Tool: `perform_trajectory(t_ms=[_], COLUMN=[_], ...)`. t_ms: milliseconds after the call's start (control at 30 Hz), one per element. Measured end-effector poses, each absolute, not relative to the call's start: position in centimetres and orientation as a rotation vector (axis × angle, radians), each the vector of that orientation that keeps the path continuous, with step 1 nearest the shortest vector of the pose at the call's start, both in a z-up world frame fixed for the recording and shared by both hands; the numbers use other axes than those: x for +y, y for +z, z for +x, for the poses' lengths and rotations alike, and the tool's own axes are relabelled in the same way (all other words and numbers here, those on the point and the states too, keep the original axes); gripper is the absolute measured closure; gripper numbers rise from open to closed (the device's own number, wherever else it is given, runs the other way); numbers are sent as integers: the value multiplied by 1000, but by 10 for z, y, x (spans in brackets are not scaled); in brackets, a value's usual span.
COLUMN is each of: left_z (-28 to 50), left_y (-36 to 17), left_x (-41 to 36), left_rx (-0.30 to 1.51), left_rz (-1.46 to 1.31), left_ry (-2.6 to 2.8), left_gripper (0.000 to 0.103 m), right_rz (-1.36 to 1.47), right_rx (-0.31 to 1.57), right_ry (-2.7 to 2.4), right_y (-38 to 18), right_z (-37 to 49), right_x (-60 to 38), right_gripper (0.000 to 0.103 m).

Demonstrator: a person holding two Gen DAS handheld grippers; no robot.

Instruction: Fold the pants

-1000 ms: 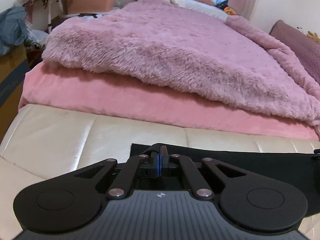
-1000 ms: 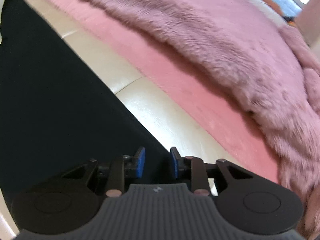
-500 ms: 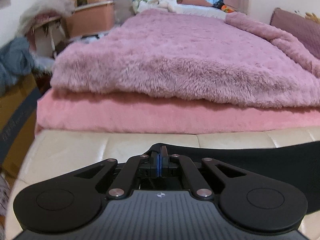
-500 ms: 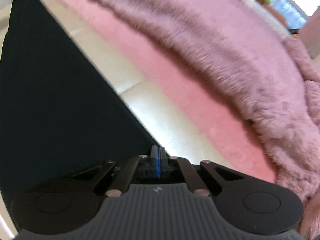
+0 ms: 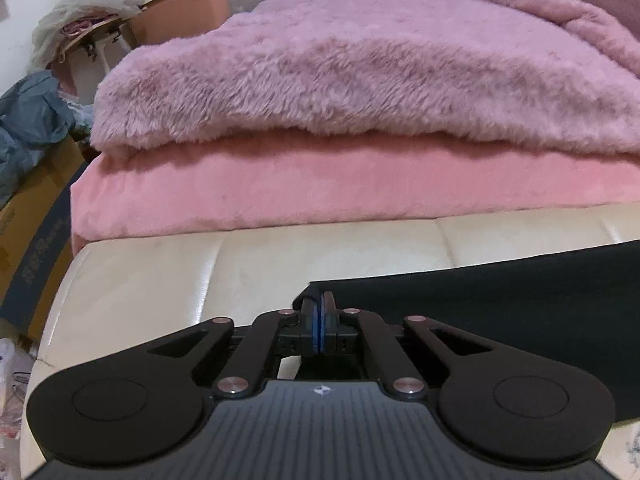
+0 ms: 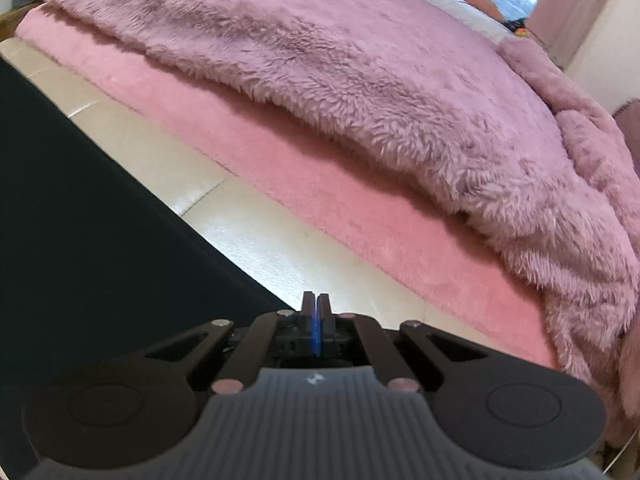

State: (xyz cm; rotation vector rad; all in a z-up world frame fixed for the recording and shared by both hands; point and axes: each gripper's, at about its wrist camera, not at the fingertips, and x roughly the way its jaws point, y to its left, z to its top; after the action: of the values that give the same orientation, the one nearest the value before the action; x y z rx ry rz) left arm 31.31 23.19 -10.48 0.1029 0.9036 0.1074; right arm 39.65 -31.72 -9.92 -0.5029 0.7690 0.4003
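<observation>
The black pants (image 5: 520,308) lie on the cream leather bench (image 5: 168,280) at the foot of the bed, stretching to the right in the left wrist view. My left gripper (image 5: 319,308) is shut on a corner of the pants. In the right wrist view the pants (image 6: 80,240) fill the left side. My right gripper (image 6: 316,312) is shut on their near edge corner, over the bench (image 6: 280,248).
A fluffy mauve blanket (image 5: 360,72) lies over a pink cover (image 5: 280,184) on the bed behind the bench. A cardboard box (image 5: 28,216), blue-grey clothes (image 5: 28,120) and a cluttered pink storage bin (image 5: 180,8) stand to the left.
My right gripper closed from open onto the pants' edge. Both grippers have lifted and shifted with the pants; the left view has turned so the pants stretch more to the right.
</observation>
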Motion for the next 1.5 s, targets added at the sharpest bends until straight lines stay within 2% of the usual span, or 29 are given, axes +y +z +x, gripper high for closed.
perform_trajectory(t_ms=[33, 100, 167, 333, 367, 433, 467, 500, 633, 700, 800, 1033, 1067, 1100, 1233, 1400, 1500], left_z=[315, 318, 321, 331, 334, 338, 338, 337, 329, 327, 328, 329, 327, 327, 319, 302, 308], left_y=[-106, -106, -109, -118, -120, -125, -125, -124, -107, -99, -91, -88, -88, -89, -83, -69, -73], left_x=[236, 251, 268, 295, 295, 293, 289, 286, 270, 265, 260, 252, 252, 252, 250, 247, 245], left_rx=[921, 963, 981, 985, 991, 1003, 1000, 991, 896, 876, 855, 837, 835, 832, 800, 722, 734], left_rz=[65, -76, -217, -437, -460, -457, -439, -413, -278, -230, -201, -162, -162, -163, -153, -141, -114], left_ry=[94, 48, 31, 47, 50, 54, 60, 58, 59, 60, 63, 94, 96, 98, 110, 120, 131], left_gripper=[96, 75, 67, 67, 67, 85, 99, 103, 103, 103, 103, 103, 103, 103, 103, 103, 103], right_rz=[-482, -450, -425, -333, -325, -313, -317, -323, -369, -437, -613, -748, -741, -727, -745, -753, -683], right_rx=[768, 763, 760, 747, 747, 755, 759, 761, 749, 747, 771, 894, 894, 898, 889, 776, 714], right_ry=[400, 400, 400, 385, 377, 373, 370, 365, 367, 392, 458, 569, 575, 584, 598, 561, 512], right_y=[-99, -97, -97, -100, -101, -104, -106, -107, -103, -100, -98, -107, -108, -109, -109, -90, -74], right_z=[395, 386, 376, 358, 356, 354, 354, 355, 359, 364, 378, 412, 414, 414, 406, 385, 378], right_x=[-317, -316, -314, -313, -312, -312, -311, -310, -314, -318, -321, -330, -331, -332, -330, -335, -344], right_gripper=[103, 103, 103, 103, 103, 103, 103, 103, 103, 89, 85, 85, 88, 103, 103, 103, 103])
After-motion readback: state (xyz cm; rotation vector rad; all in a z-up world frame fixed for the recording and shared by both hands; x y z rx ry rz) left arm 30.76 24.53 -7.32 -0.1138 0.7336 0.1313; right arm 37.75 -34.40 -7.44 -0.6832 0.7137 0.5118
